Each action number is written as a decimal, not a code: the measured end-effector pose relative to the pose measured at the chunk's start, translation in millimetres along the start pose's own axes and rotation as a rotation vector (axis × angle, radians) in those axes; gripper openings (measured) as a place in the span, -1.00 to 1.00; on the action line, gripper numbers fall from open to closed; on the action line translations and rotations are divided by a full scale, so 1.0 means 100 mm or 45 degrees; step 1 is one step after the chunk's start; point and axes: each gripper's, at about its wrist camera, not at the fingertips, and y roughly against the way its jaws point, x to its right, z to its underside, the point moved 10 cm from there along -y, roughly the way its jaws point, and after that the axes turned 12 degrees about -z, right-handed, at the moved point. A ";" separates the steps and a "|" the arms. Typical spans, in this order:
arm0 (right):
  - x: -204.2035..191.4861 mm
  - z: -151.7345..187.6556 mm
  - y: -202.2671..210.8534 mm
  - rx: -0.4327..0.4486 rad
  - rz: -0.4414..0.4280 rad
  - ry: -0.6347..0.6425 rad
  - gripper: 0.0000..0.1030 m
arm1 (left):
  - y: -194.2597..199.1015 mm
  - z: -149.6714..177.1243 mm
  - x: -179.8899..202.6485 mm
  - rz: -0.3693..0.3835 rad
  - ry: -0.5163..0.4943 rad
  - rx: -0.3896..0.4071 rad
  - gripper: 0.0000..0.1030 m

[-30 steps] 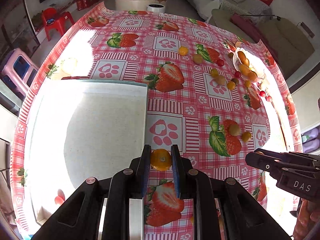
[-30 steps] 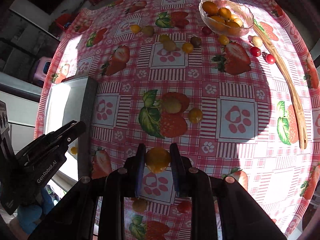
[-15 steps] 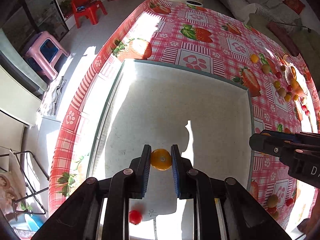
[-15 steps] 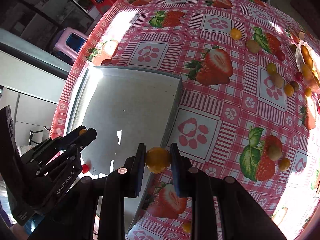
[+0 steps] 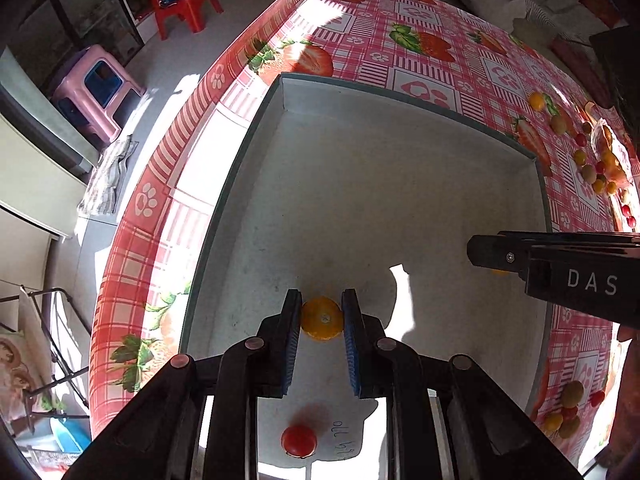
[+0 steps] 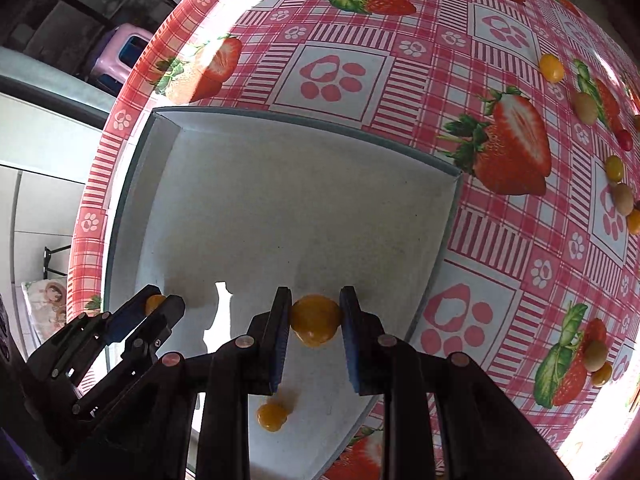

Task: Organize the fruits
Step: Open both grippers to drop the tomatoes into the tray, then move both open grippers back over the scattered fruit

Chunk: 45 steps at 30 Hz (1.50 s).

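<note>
My left gripper (image 5: 322, 318) is shut on a small orange fruit (image 5: 322, 319) and holds it over the near part of the white tray (image 5: 400, 96). My right gripper (image 6: 315, 320) is shut on a yellow-orange fruit (image 6: 315, 320) over the same tray (image 6: 304, 124). A red fruit (image 5: 299, 439) lies in the tray under the left gripper. A small orange fruit (image 6: 272, 416) lies in the tray under the right gripper. The left gripper also shows in the right wrist view (image 6: 160, 305); the right gripper also shows in the left wrist view (image 5: 476, 251).
Several loose fruits (image 6: 552, 67) lie on the strawberry tablecloth (image 6: 332, 76) to the right. A glass bowl of fruit (image 5: 606, 152) stands at the far right. A few more fruits (image 5: 570, 394) lie near the tray's right side. The table edge (image 5: 120, 280) drops off left of the tray.
Both grippers moved left from over the tablecloth to over the tray, each still holding its fruit, and came lower toward the tray floor.
</note>
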 end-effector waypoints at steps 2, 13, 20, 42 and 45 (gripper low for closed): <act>-0.02 -0.02 -0.01 0.005 0.019 0.020 -0.45 | -0.02 0.02 -0.02 -0.017 -0.006 -0.005 -0.54; -0.18 -0.13 0.31 0.102 -0.052 0.001 0.55 | 0.14 0.03 -0.10 -0.065 -0.019 0.026 0.57; 0.08 0.00 0.85 0.198 -0.057 -0.038 0.55 | 0.43 0.05 0.15 -0.046 -0.111 0.083 0.57; 1.99 1.47 1.51 0.195 0.120 -0.417 0.55 | 1.03 0.88 1.91 0.227 -0.504 0.040 0.57; 2.04 1.45 1.50 0.197 0.127 -0.400 0.55 | 0.91 0.97 2.03 0.232 -0.482 -0.014 0.57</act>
